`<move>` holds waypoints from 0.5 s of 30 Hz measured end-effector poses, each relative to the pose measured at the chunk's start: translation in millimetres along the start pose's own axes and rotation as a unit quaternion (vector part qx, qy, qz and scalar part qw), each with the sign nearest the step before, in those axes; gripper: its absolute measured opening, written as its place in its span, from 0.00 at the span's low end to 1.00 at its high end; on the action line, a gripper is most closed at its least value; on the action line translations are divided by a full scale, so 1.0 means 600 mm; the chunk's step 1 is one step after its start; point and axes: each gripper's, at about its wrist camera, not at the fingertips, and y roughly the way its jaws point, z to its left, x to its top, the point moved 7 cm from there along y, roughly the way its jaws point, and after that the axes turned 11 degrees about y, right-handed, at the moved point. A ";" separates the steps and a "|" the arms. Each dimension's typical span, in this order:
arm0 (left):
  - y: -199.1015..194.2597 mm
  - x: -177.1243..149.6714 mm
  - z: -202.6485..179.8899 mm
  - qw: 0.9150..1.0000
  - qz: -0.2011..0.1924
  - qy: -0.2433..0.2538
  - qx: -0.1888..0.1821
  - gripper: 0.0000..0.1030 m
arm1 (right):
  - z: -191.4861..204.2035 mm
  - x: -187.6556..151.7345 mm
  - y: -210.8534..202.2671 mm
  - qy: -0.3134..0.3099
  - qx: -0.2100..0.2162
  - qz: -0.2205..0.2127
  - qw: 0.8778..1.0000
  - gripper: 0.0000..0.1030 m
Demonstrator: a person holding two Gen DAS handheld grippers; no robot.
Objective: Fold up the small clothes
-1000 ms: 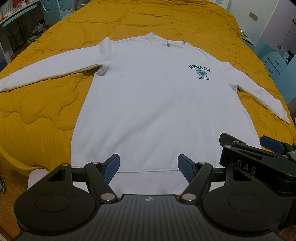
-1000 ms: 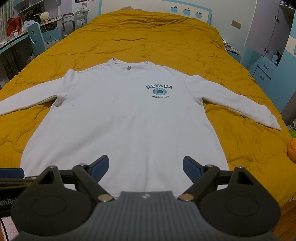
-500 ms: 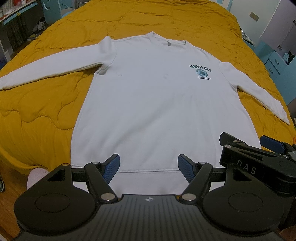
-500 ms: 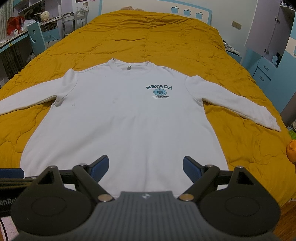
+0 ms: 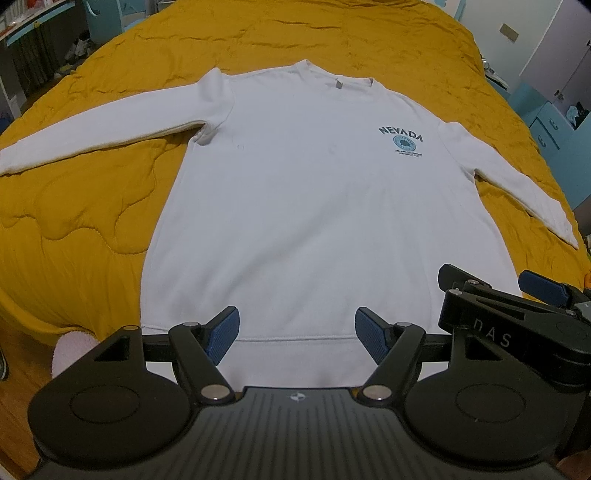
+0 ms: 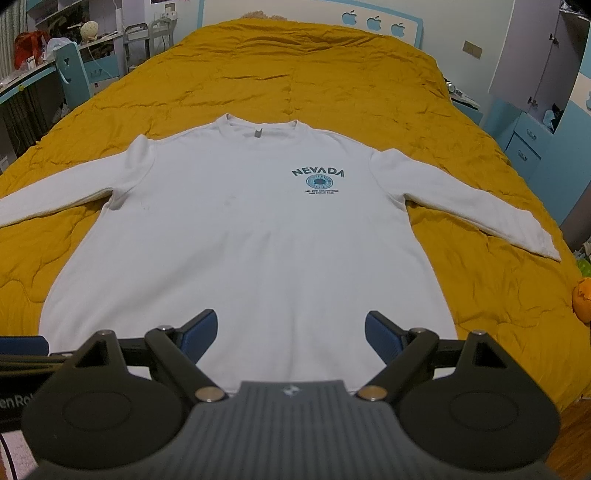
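Here I have a white long-sleeved sweatshirt (image 5: 314, 206) spread flat, front up, on the mustard-yellow quilted bedspread (image 5: 74, 206), collar toward the headboard (image 6: 369, 22) and hem toward me at the foot of the bed. Both sleeves lie stretched out to the sides on the quilt. On the chest, on the right as I see it, sits a dark "NEVADA" print (image 6: 317, 172) with a round teal emblem under it.

My left gripper (image 5: 297, 334) hangs over the hem band, its blue-padded fingers (image 5: 223, 334) spread wide with nothing between them; I cannot tell whether they touch the cloth. My right gripper (image 6: 291, 334) is just beside it, also above the lower edge of the sweatshirt, its jaws equally wide apart and empty. From the left camera I see the right tool close by at the right edge.

To the right of the bed stands a blue drawer cabinet (image 6: 526, 147); to the left, a cluttered desk (image 6: 33, 74).
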 end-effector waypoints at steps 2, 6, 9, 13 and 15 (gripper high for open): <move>0.000 0.000 0.000 1.000 0.000 0.000 0.000 0.81 | 0.001 -0.001 0.002 0.000 0.000 0.000 1.000 0.80; 0.001 0.001 0.000 1.000 0.001 0.000 -0.001 0.81 | 0.000 -0.001 0.003 0.000 -0.002 0.000 1.000 0.80; 0.002 0.002 -0.001 1.000 0.002 0.000 -0.002 0.81 | -0.001 -0.003 0.004 0.001 -0.003 0.001 1.000 0.80; 0.002 0.002 -0.001 1.000 0.002 0.000 -0.002 0.81 | 0.000 -0.002 0.004 0.002 -0.004 0.002 1.000 0.80; 0.002 0.002 -0.001 1.000 0.002 0.000 -0.002 0.81 | 0.000 -0.002 0.003 0.002 -0.005 0.002 1.000 0.80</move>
